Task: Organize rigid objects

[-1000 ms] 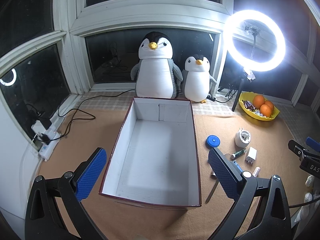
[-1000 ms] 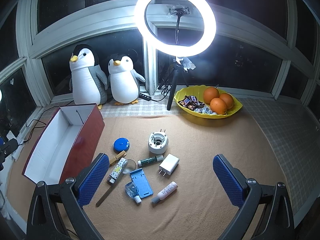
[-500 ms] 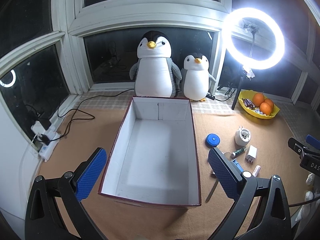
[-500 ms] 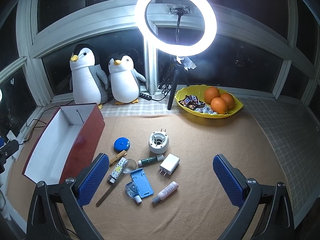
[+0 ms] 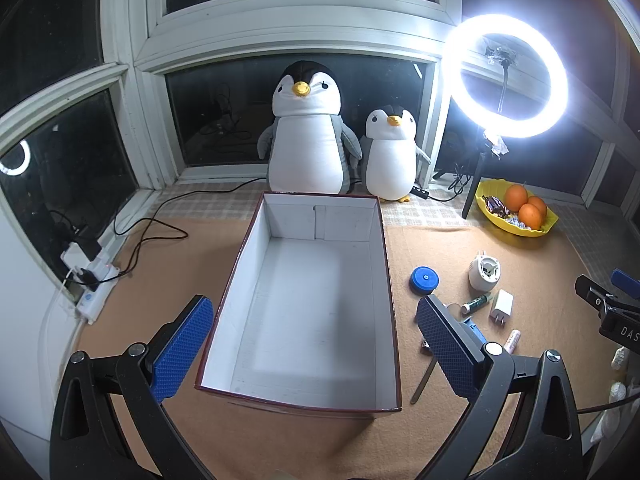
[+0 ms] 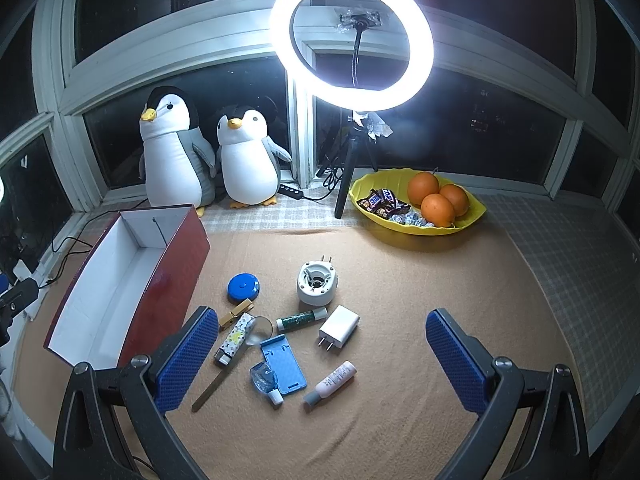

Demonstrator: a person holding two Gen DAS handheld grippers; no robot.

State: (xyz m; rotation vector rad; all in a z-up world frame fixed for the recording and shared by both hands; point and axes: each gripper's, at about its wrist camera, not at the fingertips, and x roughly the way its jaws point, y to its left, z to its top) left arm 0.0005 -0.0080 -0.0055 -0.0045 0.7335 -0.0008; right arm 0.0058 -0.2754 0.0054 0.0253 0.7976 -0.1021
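A red box (image 5: 312, 304) with a white, empty inside lies on the tan mat, also seen at the left in the right wrist view as box (image 6: 168, 280). Right of it lies a cluster: blue round case (image 6: 243, 287), white round adapter (image 6: 317, 283), white charger (image 6: 339, 327), green tube (image 6: 302, 319), blue phone stand (image 6: 283, 363), pink tube (image 6: 330, 383), clothespin (image 6: 236, 312), patterned lighter (image 6: 234, 340), small bottle (image 6: 266, 382). My left gripper (image 5: 316, 348) hovers open over the box's near end. My right gripper (image 6: 322, 356) hangs open above the cluster.
Two plush penguins (image 5: 308, 132) stand at the window behind the box. A lit ring light (image 6: 352, 36) on a tripod and a yellow bowl (image 6: 416, 204) of oranges and sweets sit at the back right. A power strip and cables (image 5: 94, 276) lie at the left edge.
Both grippers have barely moved; the left wrist view has drifted very slightly. Nothing was grasped or let go.
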